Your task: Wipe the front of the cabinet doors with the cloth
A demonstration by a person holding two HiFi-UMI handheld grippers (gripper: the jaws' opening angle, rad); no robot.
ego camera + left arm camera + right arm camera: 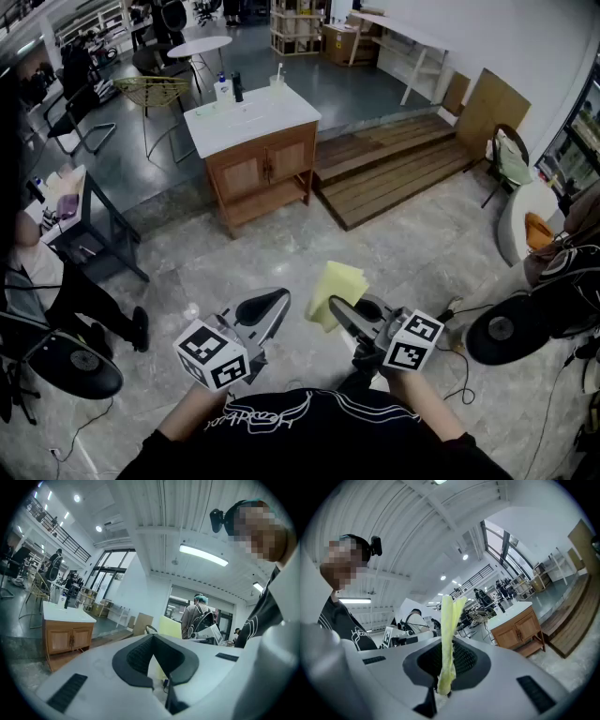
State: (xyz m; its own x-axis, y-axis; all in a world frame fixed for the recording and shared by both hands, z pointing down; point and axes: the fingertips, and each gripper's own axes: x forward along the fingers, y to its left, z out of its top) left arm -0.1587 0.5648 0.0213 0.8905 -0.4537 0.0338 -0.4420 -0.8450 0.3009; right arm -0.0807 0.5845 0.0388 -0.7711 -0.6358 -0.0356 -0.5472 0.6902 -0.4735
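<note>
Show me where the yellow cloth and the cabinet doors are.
yellow cloth (339,289), head view, centre of the folded sheet.
cabinet doors (267,168), head view, seam where both doors meet.

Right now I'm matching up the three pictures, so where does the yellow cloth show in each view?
Head view: the yellow cloth is near centre, sticking forward from the right gripper.
Left gripper view: the cloth is a pale sheet just right of centre, beyond the jaws.
Right gripper view: the cloth stands upright at centre, clamped between the jaws.
Shared landmark: the wooden cabinet.
</note>
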